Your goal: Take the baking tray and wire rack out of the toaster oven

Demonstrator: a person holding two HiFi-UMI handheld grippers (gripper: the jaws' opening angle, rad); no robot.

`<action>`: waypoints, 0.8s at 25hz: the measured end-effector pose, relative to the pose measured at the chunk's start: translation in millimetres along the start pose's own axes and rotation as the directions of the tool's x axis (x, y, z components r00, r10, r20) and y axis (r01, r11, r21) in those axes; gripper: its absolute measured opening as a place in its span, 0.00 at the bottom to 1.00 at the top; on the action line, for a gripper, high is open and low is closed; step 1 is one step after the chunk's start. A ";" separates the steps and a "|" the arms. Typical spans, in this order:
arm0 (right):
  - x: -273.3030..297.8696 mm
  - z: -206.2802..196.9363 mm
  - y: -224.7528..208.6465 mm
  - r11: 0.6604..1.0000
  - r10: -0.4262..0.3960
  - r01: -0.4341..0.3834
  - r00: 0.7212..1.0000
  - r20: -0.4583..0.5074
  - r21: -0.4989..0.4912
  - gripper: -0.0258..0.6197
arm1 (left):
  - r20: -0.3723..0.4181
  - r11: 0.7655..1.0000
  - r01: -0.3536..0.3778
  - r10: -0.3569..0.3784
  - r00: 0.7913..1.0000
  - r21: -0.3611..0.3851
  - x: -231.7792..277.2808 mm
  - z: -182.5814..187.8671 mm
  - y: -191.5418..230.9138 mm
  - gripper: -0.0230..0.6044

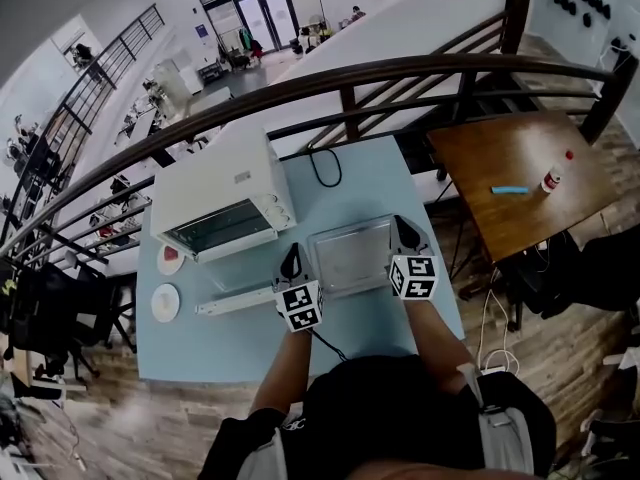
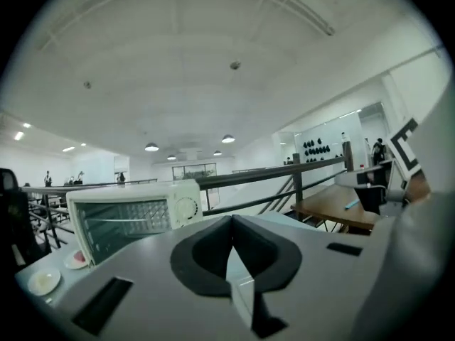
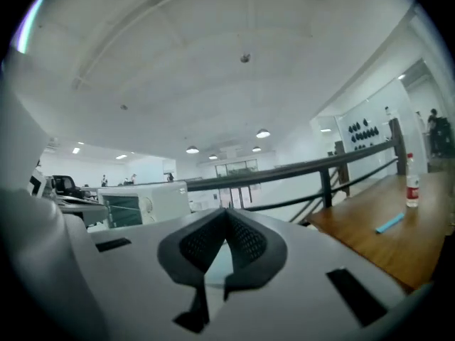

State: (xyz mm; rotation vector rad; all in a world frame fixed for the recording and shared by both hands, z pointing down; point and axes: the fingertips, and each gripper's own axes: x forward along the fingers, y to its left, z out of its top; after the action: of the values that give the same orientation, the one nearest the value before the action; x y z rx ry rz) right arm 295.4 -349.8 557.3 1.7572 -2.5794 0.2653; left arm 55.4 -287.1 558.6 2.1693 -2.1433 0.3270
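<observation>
The white toaster oven (image 1: 215, 196) stands at the back left of the light blue table (image 1: 240, 348), its glass door (image 1: 235, 271) folded down toward me. A silver baking tray (image 1: 350, 255) lies flat on the table to the right of the oven. My left gripper (image 1: 292, 256) hangs by the tray's left edge and my right gripper (image 1: 403, 226) over its right edge, both shut and holding nothing. In the left gripper view the shut jaws (image 2: 231, 222) point past the oven (image 2: 128, 215), where thin wires show in the cavity. The right gripper (image 3: 226, 215) points level across the room.
A red-marked plate (image 1: 170, 259) and a white plate (image 1: 165, 301) sit left of the oven door. A black cable (image 1: 325, 167) loops behind the tray. A dark railing (image 1: 400, 68) runs behind the table. To the right, a wooden table (image 1: 520, 158) holds a blue pen (image 1: 510, 189) and a small bottle (image 1: 551, 179).
</observation>
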 end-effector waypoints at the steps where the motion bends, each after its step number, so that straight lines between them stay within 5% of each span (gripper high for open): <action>1: -3.2 11.8 8.2 0.999 0.030 -0.030 0.999 0.038 -0.012 0.04 | 0.017 1.000 0.013 -0.013 1.000 0.018 -3.5 6.6 -5.5 0.06; 8: -14.0 44.9 43.8 0.991 0.131 -0.127 0.984 0.119 -0.044 0.04 | 0.085 1.000 0.015 -0.016 0.996 0.005 -25.8 31.9 -9.7 0.06; 20: -5.0 30.6 112.3 0.959 0.279 -0.281 0.955 0.100 0.015 0.04 | 0.088 0.990 -0.100 0.109 0.990 -0.104 -79.3 33.6 51.5 0.06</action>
State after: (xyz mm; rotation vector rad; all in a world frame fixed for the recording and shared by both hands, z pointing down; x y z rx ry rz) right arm 196.1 -309.5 511.6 1.4405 -2.9079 0.2243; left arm 7.3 -217.3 504.8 2.0629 -2.2750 0.1241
